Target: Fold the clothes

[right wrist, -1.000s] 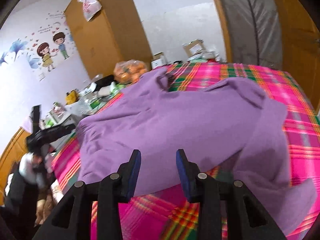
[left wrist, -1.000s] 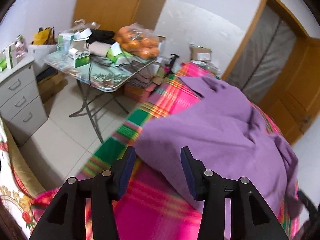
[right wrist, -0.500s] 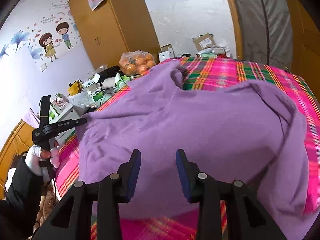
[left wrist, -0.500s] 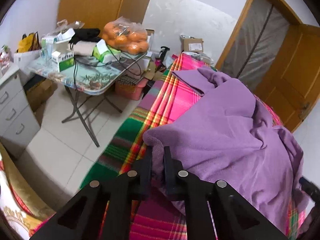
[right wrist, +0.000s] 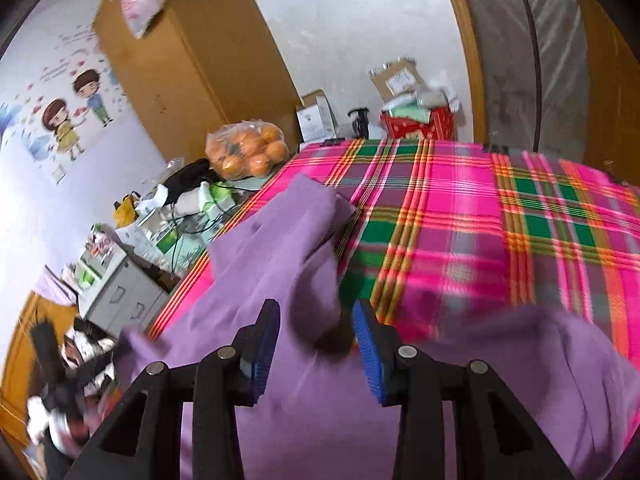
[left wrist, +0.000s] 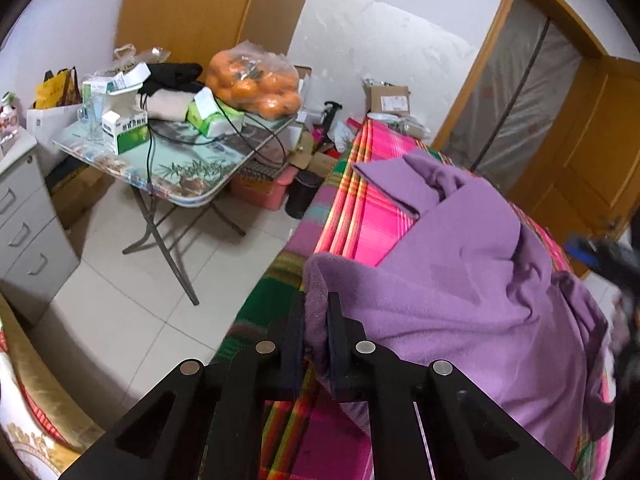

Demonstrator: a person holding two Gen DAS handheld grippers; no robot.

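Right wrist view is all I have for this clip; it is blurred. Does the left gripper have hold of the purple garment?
Observer: Yes. In the left wrist view the left gripper is shut on a corner of the purple garment.
Operator: Where is that corner?
Observer: At the edge of the plaid bedspread, on the side toward the folding table.
Operator: And the right gripper?
Observer: The right gripper is open over the garment, gripping nothing.

A rumpled purple garment (left wrist: pixel 460 280) lies bunched along the left edge of a plaid bedspread (right wrist: pixel 480 220). One corner is lifted off the bedspread.
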